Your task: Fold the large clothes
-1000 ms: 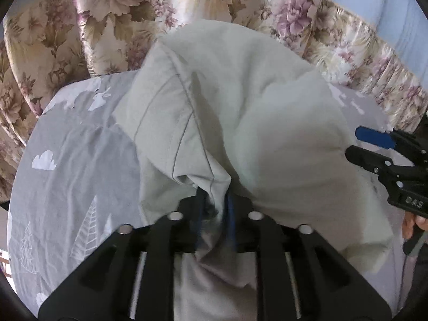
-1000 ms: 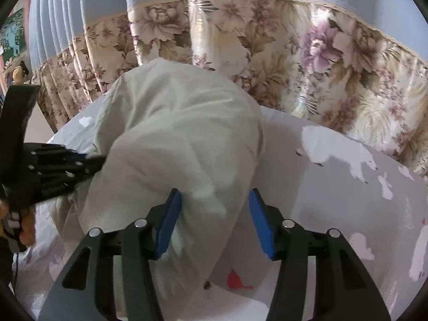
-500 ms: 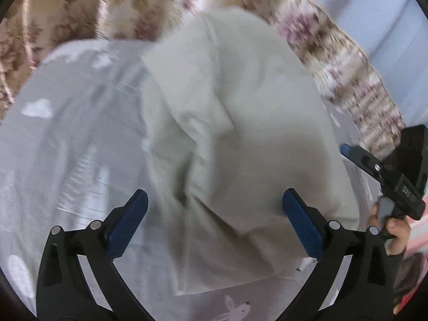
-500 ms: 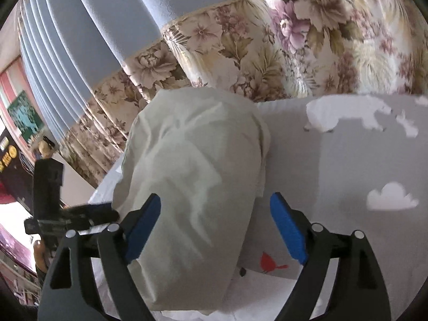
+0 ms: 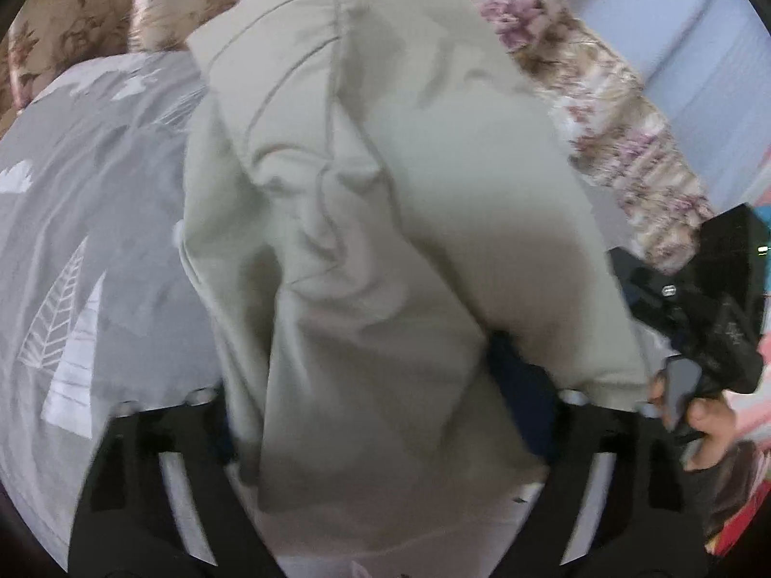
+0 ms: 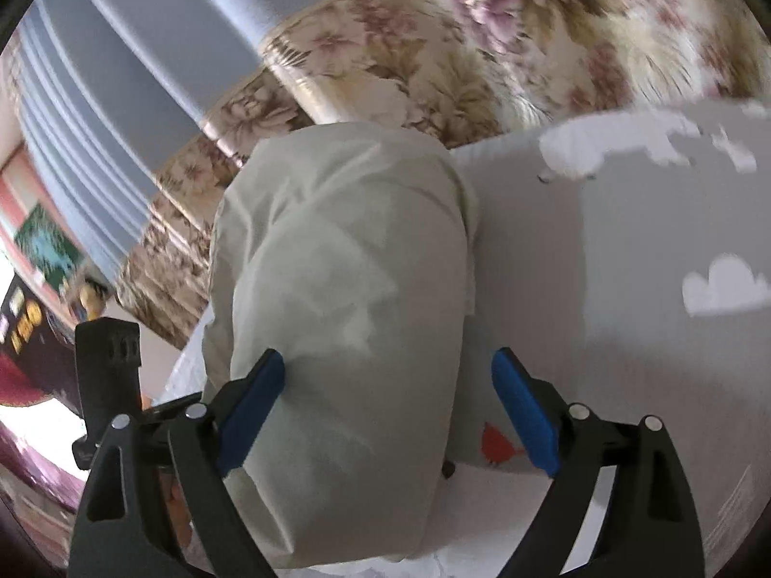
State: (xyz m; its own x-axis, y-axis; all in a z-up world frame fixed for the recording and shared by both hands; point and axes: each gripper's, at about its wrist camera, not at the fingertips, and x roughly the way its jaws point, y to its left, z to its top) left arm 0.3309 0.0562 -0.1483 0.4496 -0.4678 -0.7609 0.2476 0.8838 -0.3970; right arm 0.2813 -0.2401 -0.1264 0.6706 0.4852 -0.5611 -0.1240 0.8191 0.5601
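Note:
A pale grey-green garment [image 5: 385, 241] lies bunched in a long mound on the bed. My left gripper [image 5: 376, 409] straddles its near end with the jaws closing. The cloth drapes between and over the fingers, and only the right blue pad [image 5: 523, 395] shows, in shadow beside the fabric. In the right wrist view the same garment [image 6: 337, 289] runs away from my right gripper [image 6: 390, 385]. Its jaws are opening: the left pad [image 6: 255, 400] sits at the cloth's edge, the right pad [image 6: 525, 414] stands apart over the sheet.
The grey bed sheet [image 5: 86, 241] with white cloud and tree prints spreads left of the garment, and right of it in the other view [image 6: 626, 241]. A floral curtain [image 6: 482, 48] hangs behind the bed. The other gripper [image 5: 713, 298] and a hand [image 5: 708, 424] are at the right.
The left jaws let go of the pinched fold and sprang wide, then narrowed a little. The right jaws widened off the cloth. Both grippers dropped and rolled; the garment settled onto the bed.

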